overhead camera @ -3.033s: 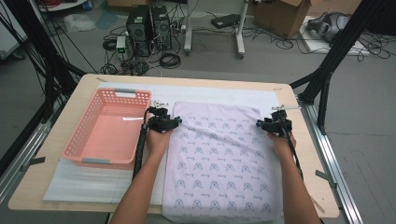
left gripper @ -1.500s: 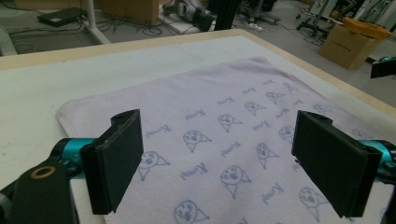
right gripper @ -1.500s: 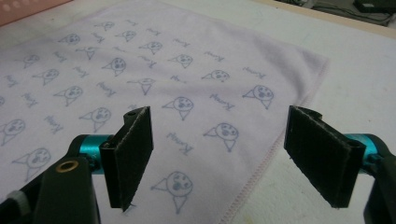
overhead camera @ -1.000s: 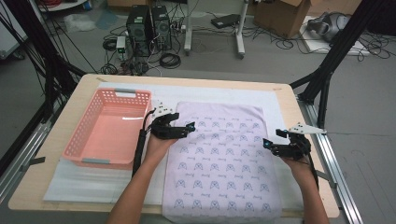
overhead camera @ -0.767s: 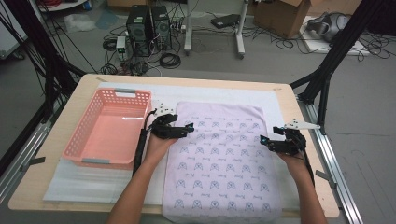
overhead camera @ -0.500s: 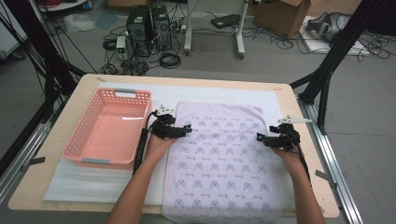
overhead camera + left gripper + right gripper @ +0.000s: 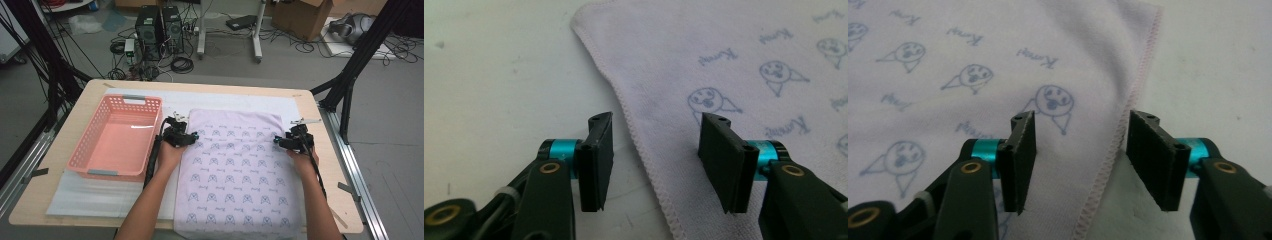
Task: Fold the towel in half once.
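both grippers, left gripper (image 7: 186, 136) and right gripper (image 7: 285, 143), straddle the towel (image 7: 240, 170) side hems with fingers spread, so pinching each edge likely comes next.

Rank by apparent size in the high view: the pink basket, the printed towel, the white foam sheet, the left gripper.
1. White foam sheet, though partly covered.
2. Printed towel.
3. Pink basket.
4. Left gripper, by far the smallest.
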Tool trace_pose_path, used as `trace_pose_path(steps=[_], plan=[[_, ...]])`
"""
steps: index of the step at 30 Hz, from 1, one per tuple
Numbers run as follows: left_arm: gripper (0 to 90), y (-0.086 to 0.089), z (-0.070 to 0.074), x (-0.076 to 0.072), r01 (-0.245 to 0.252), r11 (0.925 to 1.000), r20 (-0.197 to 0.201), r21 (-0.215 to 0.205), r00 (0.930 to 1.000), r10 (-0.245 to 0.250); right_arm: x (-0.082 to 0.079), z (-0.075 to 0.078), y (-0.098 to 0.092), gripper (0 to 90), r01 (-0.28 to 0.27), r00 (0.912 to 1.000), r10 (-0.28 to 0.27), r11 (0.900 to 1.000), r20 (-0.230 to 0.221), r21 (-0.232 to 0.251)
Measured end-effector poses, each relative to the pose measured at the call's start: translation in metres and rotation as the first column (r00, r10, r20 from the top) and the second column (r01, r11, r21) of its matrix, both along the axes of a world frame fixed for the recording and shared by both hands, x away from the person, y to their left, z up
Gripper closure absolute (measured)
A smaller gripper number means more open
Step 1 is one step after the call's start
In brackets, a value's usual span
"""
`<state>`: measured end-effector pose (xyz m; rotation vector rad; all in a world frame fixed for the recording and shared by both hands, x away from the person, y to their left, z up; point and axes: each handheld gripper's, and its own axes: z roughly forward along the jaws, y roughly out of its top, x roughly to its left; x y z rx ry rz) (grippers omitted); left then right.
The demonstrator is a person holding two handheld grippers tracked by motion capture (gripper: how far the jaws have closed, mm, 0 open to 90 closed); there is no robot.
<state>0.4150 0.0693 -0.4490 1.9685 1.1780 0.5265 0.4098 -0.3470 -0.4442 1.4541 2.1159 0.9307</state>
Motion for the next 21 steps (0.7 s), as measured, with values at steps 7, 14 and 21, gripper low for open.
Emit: trace_pose_path(steps=[7, 14, 21], plan=[[87.0, 0.004, 0.001, 0.004, -0.017, 0.9963, -0.045, -0.084, 0.9989, 0.013, 0.002, 0.005, 0.008, 85.7, -0.051, 0.9985, 0.05, 0.998, -0.02, -0.033], [87.5, 0.013, 0.014, 0.004, -0.096, 0.9764, 0.037, -0.194, 0.9937, 0.105, 0.003, 0.016, -0.003, 86.6, 0.014, 0.9953, -0.02, 0.998, 0.095, 0.062], [87.3, 0.014, 0.028, -0.007, -0.045, 0.9752, 0.061, -0.216, 0.9964, 0.06, -0.007, 0.03, -0.007, 86.5, -0.021, 0.9925, 0.007, 0.994, 0.122, 0.108]])
